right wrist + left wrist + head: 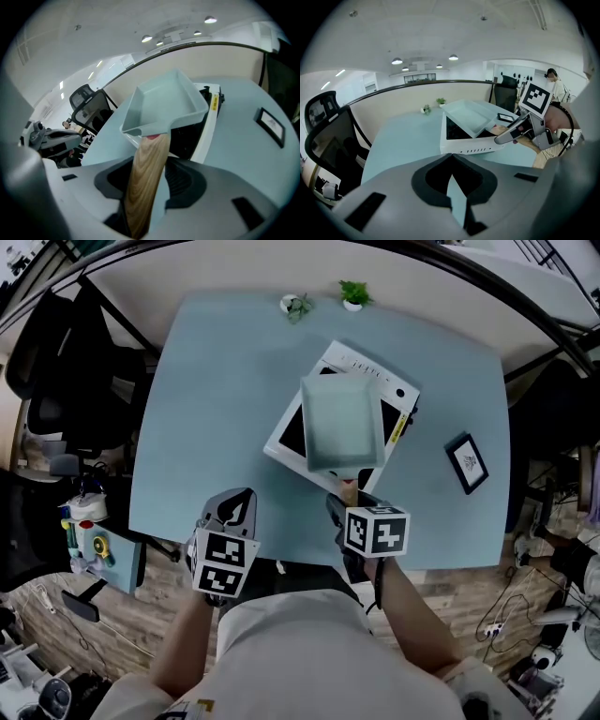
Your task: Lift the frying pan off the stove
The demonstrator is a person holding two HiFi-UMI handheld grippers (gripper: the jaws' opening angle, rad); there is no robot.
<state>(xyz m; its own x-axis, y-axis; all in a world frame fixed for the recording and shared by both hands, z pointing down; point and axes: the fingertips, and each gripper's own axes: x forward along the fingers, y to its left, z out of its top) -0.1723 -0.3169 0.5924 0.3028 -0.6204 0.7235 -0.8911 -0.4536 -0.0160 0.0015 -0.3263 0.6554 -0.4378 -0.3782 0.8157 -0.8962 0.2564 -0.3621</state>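
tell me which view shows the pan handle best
Right gripper view: the wooden handle fills the middle, clamped in the right gripper. Head view shows a sliver; left gripper view, a small bit.

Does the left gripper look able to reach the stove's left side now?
Probably yes: only bare table lies between the left gripper and the stove; the right gripper holds the frying pan's handle.

Teal frying pan (342,423), wood-grain handle (145,187), white stove (371,366).
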